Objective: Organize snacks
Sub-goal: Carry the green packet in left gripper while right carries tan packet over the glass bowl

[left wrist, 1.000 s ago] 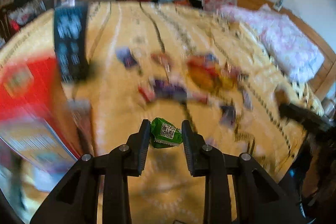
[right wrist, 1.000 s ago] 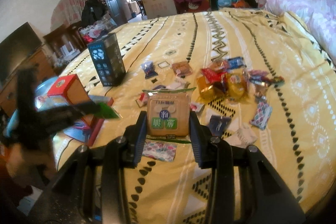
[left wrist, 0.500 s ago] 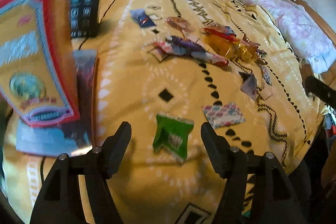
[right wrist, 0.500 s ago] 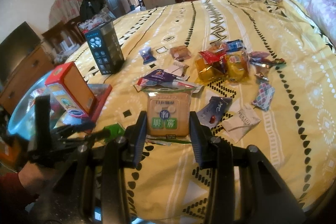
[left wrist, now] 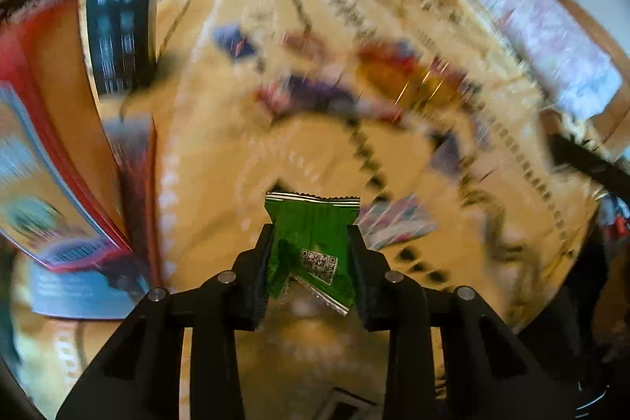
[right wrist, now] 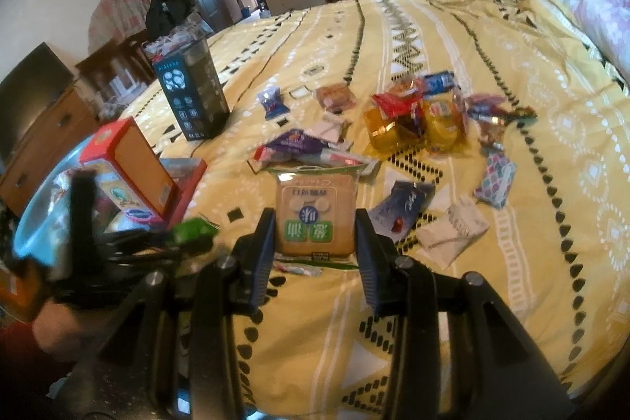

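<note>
**Two Tools Loaded: Slip Risk on the Left Grip**

Two tools each hold one snack. The left tool (left wrist: 311, 254) has just been closing, and its jaws now pinch the green packet (left wrist: 311, 235) across its crumpled middle, above the bed (right wrist: 512, 73). The right tool (right wrist: 315, 235) clamps the tan biscuit pack (right wrist: 315, 219) by its side edges.

Probable faults:
- The green packet is thin, slippery film; a fast swing could slide it out.
- The red box (right wrist: 126, 168) stands just beside the left tool; a sideways move could topple it.
- Loose snacks (right wrist: 413, 121) lie beyond and could scatter if brushed.
</note>
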A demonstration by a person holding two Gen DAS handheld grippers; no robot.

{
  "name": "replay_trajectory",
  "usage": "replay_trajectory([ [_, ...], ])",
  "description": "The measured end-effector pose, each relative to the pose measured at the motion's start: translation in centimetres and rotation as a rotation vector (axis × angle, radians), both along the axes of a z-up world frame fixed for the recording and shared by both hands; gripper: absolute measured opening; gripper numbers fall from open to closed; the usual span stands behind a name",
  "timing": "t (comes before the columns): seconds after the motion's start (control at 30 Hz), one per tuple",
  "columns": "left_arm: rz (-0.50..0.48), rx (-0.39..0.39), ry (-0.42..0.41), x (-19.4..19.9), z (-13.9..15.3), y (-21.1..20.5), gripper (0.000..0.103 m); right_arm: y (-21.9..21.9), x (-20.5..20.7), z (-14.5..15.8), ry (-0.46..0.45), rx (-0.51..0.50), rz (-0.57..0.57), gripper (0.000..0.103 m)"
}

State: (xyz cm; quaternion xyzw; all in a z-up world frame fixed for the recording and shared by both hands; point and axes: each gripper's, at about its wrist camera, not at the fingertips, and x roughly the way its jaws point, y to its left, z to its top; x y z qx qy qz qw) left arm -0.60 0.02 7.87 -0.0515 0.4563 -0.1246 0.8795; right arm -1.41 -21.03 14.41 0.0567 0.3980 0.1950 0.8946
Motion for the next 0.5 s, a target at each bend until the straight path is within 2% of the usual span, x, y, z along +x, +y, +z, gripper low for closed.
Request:
replay_trajectory([
  [0.13, 0.016, -0.017, -0.133, -1.6, 6.7, 1.1, 0.035, 1.0, 0.8, 2.4, -0.044, 0.001, 0.017, 0.039],
  [0.3, 0.134, -0.023, -0.301, -3.2, 15.0, 6.7, 0.035, 4.6, 2.3, 6.8, -0.121, 0.016, 0.093, 0.039],
  [0.4, 0.252, -0.005, -0.363, -4.0, 18.1, 11.8, 0.035, 8.5, 3.2, 9.7, -0.167, 0.028, 0.177, 0.039],
  [0.5, 0.370, -0.001, -0.385, -5.0, 19.8, 17.1, 0.035, 13.0, 3.9, 12.1, -0.188, 0.056, 0.268, 0.039],
])
